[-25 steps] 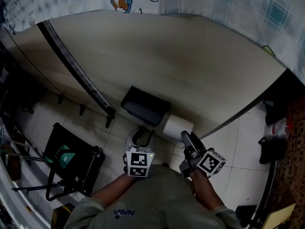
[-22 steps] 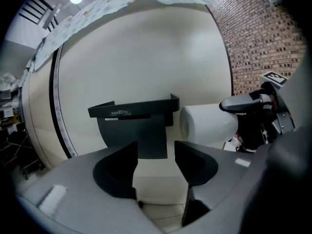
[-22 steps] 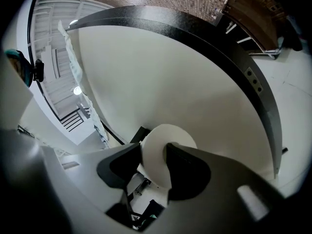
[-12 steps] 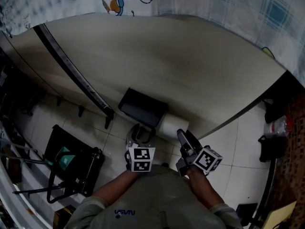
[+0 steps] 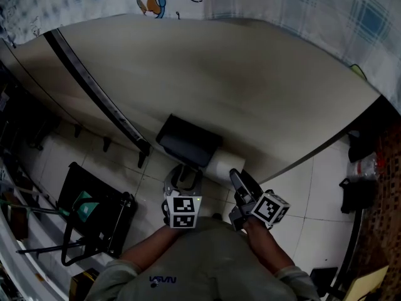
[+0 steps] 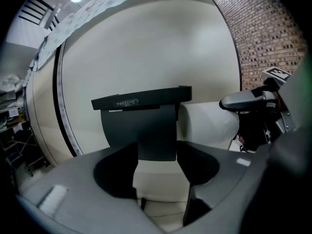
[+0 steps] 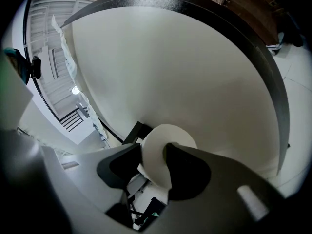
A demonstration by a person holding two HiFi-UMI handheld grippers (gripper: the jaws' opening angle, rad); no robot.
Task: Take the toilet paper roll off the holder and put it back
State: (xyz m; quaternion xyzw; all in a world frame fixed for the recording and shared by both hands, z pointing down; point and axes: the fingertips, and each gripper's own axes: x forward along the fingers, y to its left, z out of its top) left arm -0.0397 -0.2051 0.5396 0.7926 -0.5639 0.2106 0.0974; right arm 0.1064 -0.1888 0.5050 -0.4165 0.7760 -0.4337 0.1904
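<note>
The beige wall runs wide and bare above the black holder, crossed on the left by a slanting black strip; a checked cloth hangs over its top edge; tiled floor lies open to the right, while a black rack crowds the lower left; the toilet paper roll juts from the holder's right side, close against the wall; the right gripper clamps the roll's free end between its jaws; the left gripper has just been opening, its jaws wide apart, the holder's lower plate between them unpressed.
</note>
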